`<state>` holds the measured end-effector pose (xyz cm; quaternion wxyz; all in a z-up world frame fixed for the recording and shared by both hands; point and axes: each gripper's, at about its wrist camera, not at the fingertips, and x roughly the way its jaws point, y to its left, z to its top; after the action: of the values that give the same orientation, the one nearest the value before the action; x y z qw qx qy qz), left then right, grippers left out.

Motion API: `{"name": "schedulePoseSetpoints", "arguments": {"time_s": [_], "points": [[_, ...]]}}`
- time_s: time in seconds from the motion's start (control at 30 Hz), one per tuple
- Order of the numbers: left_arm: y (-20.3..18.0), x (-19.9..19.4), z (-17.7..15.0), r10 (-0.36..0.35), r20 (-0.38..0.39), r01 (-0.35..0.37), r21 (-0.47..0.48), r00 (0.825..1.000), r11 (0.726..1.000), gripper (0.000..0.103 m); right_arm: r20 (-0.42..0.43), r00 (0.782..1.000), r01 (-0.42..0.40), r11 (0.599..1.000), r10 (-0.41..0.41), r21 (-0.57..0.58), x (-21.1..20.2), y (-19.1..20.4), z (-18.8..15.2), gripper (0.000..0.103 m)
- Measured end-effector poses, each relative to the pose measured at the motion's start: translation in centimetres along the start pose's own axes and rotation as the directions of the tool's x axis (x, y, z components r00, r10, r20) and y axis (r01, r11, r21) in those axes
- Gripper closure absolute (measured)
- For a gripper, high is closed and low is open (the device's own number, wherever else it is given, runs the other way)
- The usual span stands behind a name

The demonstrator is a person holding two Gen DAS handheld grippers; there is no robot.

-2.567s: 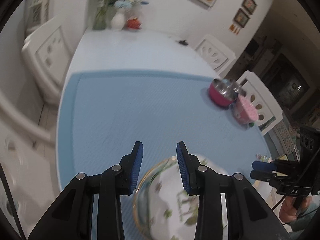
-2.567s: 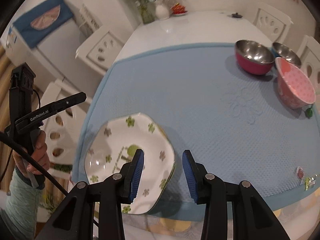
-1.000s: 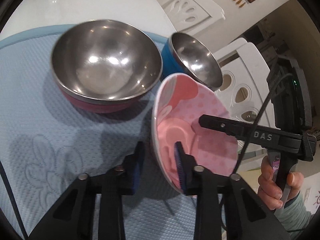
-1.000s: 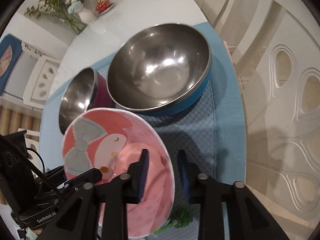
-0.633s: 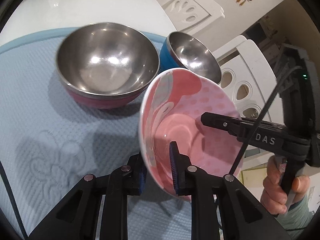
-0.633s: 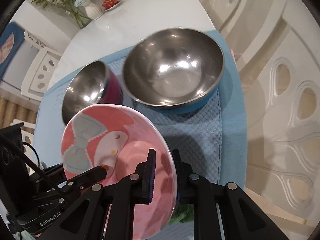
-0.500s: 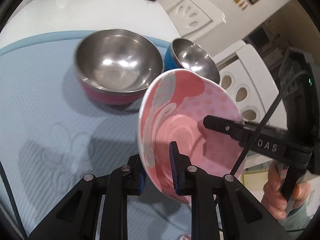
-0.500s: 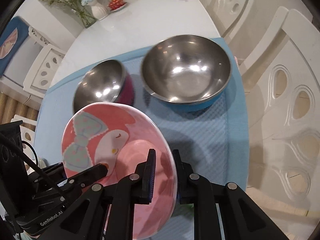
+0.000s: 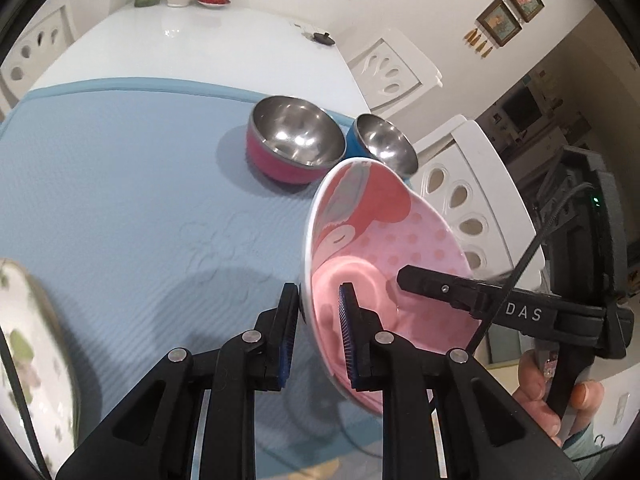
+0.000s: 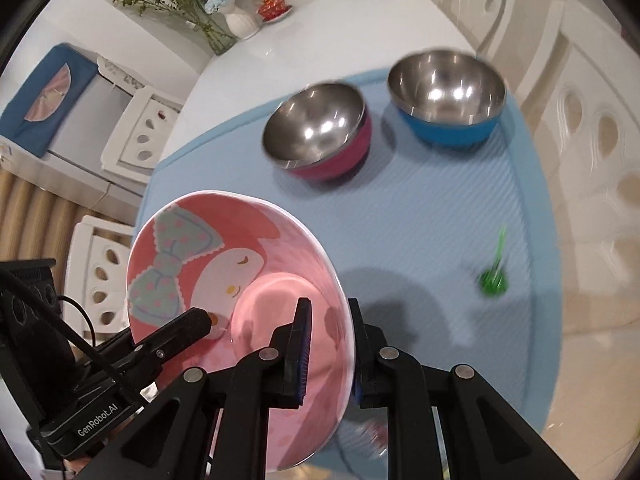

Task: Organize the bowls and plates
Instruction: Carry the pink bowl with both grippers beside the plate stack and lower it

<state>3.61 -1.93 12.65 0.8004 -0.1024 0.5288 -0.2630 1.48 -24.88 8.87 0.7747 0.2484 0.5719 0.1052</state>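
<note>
Status: early. Pink bowl lifted off blue mat, frame centre; left gripper & right gripper each clamped on its rim. Steel bowls upper frame, flowered plate lower left: unsorted.

Left gripper and right gripper both point steeply down, jaws clamped (opposite rims of one bowl).
</note>
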Motion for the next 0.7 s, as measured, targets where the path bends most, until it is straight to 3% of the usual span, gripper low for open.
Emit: {"name": "schedulePoseSetpoints", "arguments": {"time_s": [0.3, 0.7], "points": [[0.9, -0.8, -4.4, 0.027, -0.036, -0.027, 0.009, 0.999, 1.0, 0.086, -0.098, 0.994, -0.042, 0.998, 0.047, 0.052, 1.9, 0.2, -4.9, 0.086], [1.2, 0.0, -6.1, 0.022, -0.05, -0.022, 0.006, 0.998, 1.0, 0.086, -0.13, 0.991, -0.029, 0.997, 0.037, 0.068, 2.9, 0.0, -6.2, 0.086]]}}
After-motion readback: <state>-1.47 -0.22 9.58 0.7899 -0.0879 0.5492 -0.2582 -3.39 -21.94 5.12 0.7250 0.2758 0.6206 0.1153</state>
